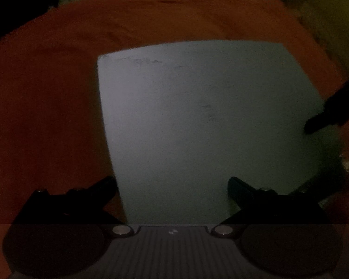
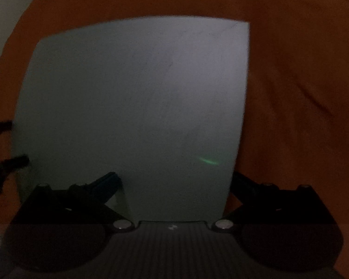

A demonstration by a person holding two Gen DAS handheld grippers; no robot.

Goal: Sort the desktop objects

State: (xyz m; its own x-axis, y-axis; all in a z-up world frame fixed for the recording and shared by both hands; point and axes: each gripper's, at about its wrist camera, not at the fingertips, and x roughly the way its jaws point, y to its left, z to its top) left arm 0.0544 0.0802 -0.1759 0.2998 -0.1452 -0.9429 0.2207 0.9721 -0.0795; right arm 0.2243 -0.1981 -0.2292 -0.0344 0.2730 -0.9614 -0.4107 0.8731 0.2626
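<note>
Sheet: a pale grey-white flat sheet (image 1: 209, 125), plain, with some faint dark marks near its far edge and a few near the middle. The pictures are very dark, so I cannot tell if it is paper or a thin board.
Sheet place: it lies flat on the orange cloth (image 1: 46, 97), directly in front of both grippers, and it reaches back under the space between their fingers.
Sheet in right view: the same sheet (image 2: 132, 107) fills most of the view; a thin crease crosses its far right corner, and a small green glare sits just ahead of the right finger.
Left gripper: the left gripper (image 1: 172, 186) has its fingers spread wide and holds nothing. Its left finger is over the cloth at the sheet's left edge, its right finger over the sheet. I cannot tell if they touch.
Right gripper: the right gripper (image 2: 174, 181) is also spread wide and empty. Its left finger is over the sheet, its right finger just past the sheet's right edge.
Other gripper seen: the right gripper's dark finger (image 1: 323, 121) reaches onto the sheet's right side.
Surroundings: the cloth surrounds the sheet on all visible sides; beyond the cloth it is too dark to tell.
</note>
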